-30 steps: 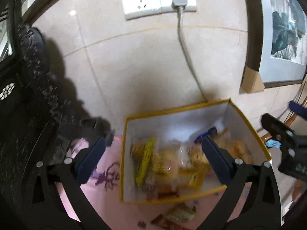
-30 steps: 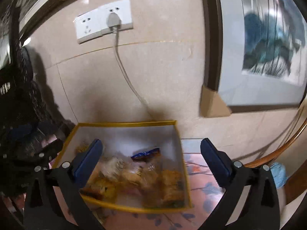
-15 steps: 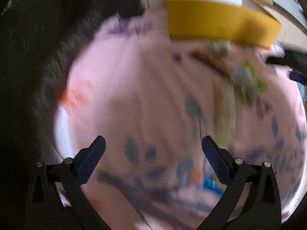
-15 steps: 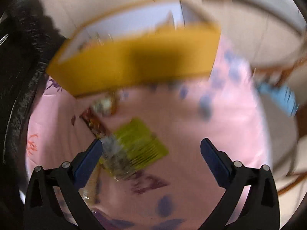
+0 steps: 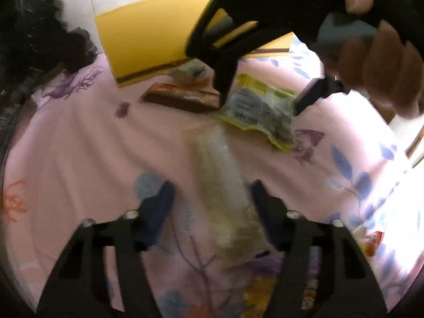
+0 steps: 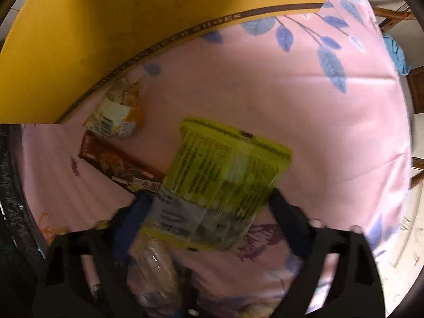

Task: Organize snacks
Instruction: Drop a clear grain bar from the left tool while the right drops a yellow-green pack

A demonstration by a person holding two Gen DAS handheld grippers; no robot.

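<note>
A yellow-green snack packet lies on the pink flowered cloth. My right gripper is open, one finger on each side of it; it also shows in the left wrist view around the same packet. My left gripper is open over a long clear pale snack bag, which lies between its fingers. A brown bar wrapper and a small orange-and-white packet lie in front of the yellow box.
The pink cloth covers a round table whose edge curves off at the right. A black object stands at the far left beside the box. A wooden chair with a blue thing on it is beyond the right edge.
Both grippers have swung down from the box and wall to the table and narrowed. The right now straddles the yellow-green packet, the left the clear bag.
</note>
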